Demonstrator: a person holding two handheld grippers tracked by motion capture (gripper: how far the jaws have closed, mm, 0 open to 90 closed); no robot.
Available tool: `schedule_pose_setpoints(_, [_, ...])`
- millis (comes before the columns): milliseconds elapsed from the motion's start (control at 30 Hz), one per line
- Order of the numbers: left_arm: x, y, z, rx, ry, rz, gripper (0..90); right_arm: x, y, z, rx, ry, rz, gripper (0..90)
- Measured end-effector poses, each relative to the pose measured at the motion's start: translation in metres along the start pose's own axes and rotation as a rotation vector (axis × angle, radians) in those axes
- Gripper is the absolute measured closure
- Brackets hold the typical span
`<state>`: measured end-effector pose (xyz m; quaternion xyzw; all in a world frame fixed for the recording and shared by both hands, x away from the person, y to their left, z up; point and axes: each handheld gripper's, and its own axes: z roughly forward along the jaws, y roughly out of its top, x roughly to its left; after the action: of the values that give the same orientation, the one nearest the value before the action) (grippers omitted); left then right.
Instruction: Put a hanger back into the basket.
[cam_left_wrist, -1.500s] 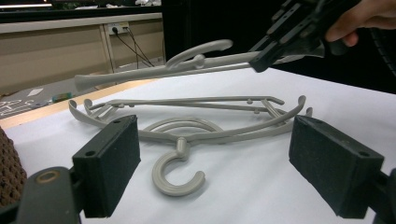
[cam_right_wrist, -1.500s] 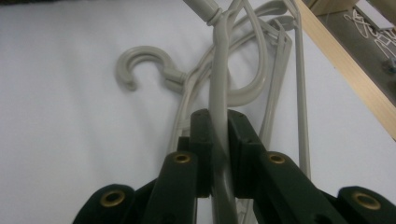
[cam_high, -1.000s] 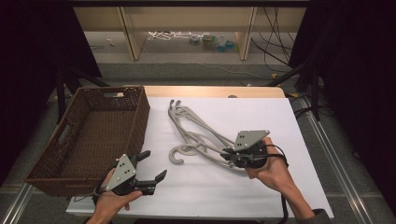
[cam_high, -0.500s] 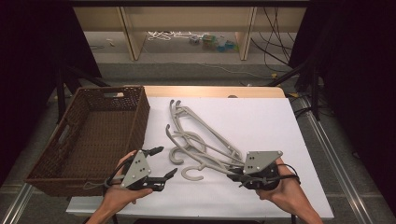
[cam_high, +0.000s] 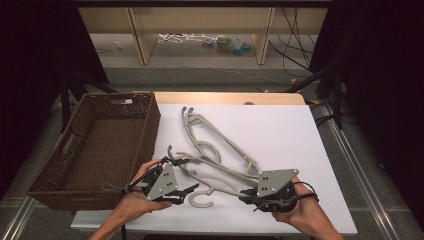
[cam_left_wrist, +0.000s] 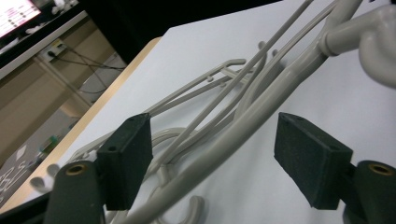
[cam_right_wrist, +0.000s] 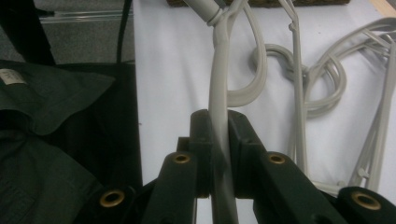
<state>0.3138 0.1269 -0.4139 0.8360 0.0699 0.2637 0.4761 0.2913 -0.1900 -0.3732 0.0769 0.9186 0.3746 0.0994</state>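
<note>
While the right hand-held gripper (cam_high: 251, 196) sits at the lower right of the high view, its two black jaws are pressed together on the arm of a pale grey plastic coat hanger (cam_high: 220, 186), and the right gripper view shows that arm (cam_right_wrist: 219, 126) pinched upright between the pads, running up the frame toward the hanger's neck and hook. That hanger lies low in the middle of the high view on the white-topped bench (cam_high: 280, 130), its open hook pointing toward the bottom edge.

The left hand-held gripper (cam_high: 184, 176) is at the lower centre-left of the high view, just beside the right wall of the brown woven wicker basket (cam_high: 107, 145). Its jaws stand apart, and in the left gripper view the hanger's thick arm (cam_left_wrist: 243, 130) passes diagonally through the gap between the pads without either pad clearly touching it.

A tangle of more pale grey plastic hangers (cam_high: 210, 135) lies in the centre of the high view, stretching from the upper middle of the bench down toward the held hanger and overlapping it.
</note>
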Motion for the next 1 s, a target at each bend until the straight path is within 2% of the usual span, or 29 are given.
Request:
schedule_pose_setpoints(33, [-0.001,0.001,0.001,-0.001,-0.015,0.007,31.7,0.0,0.001,0.001,0.001,0.0,-0.003,82.4])
schedule_pose_setpoints(100, [-0.003,0.002,0.003,-0.008,-0.038,-0.014,32.7,0.001,0.002,0.001,0.005,0.007,-0.006,82.4])
schedule_pose_setpoints(133, [-0.002,0.002,0.003,-0.008,-0.049,0.007,33.6,0.001,0.002,0.002,0.006,0.007,-0.008,82.4])
schedule_pose_setpoints(167, [-0.002,0.002,0.003,-0.008,-0.049,0.007,35.0,0.001,0.002,0.002,0.008,0.002,-0.015,82.4])
schedule_pose_setpoints(200, [-0.004,0.002,0.005,-0.006,-0.07,0.035,36.6,0.002,0.002,0.002,0.008,0.014,-0.009,82.4])
schedule_pose_setpoints(300, [-0.006,0.002,0.007,0.006,-0.089,0.061,39.5,0.001,0.002,0.002,-0.008,0.027,-0.008,82.4])
schedule_pose_setpoints(367, [-0.008,0.001,0.008,0.002,-0.098,0.056,41.9,0.002,0.002,0.003,-0.015,0.044,-0.005,82.4])
schedule_pose_setpoints(400, [-0.007,0.002,0.008,0.002,-0.105,0.076,44.7,0.001,0.002,0.003,-0.015,0.04,-0.013,82.4])
schedule_pose_setpoints(433, [-0.008,0.001,0.008,0.002,-0.113,0.066,46.4,0.002,0.002,0.003,-0.014,0.05,-0.006,82.4])
schedule_pose_setpoints(467, [-0.008,0.002,0.009,0.003,-0.117,0.096,47.6,0.002,0.002,0.003,-0.015,0.052,-0.007,82.4])
schedule_pose_setpoints(533, [-0.009,0.001,0.01,0.012,-0.117,0.096,48.9,0.002,0.002,0.004,-0.026,0.051,-0.013,82.4])
schedule_pose_setpoints(567, [-0.008,0.001,0.01,0.018,-0.118,0.119,50.3,0.002,0.002,0.004,-0.028,0.064,-0.008,82.4])
schedule_pose_setpoints(600, [-0.008,0.001,0.011,0.019,-0.123,0.119,53.5,0.003,0.002,0.004,-0.03,0.076,-0.004,82.4])
schedule_pose_setpoints(733, [-0.007,0.001,0.01,0.01,-0.165,0.119,67.3,0.001,0.002,0.004,-0.038,0.077,-0.007,82.4])
schedule_pose_setpoints(767, [-0.007,0.001,0.009,0.007,-0.165,0.148,68.5,0.001,0.002,0.004,-0.041,0.08,-0.01,82.4])
schedule_pose_setpoints(867, [-0.01,0.004,0.007,0.011,-0.17,0.199,71.4,-0.001,0.0,0.003,-0.042,0.099,-0.016,82.2])
schedule_pose_setpoints(933, [-0.009,0.006,0.007,0.019,-0.167,0.23,72.7,-0.002,0.0,0.002,-0.044,0.092,-0.032,81.7])
schedule_pose_setpoints(1000, [-0.009,0.006,0.006,0.008,-0.171,0.225,73.7,-0.003,0.0,0.001,-0.053,0.092,-0.041,80.9])
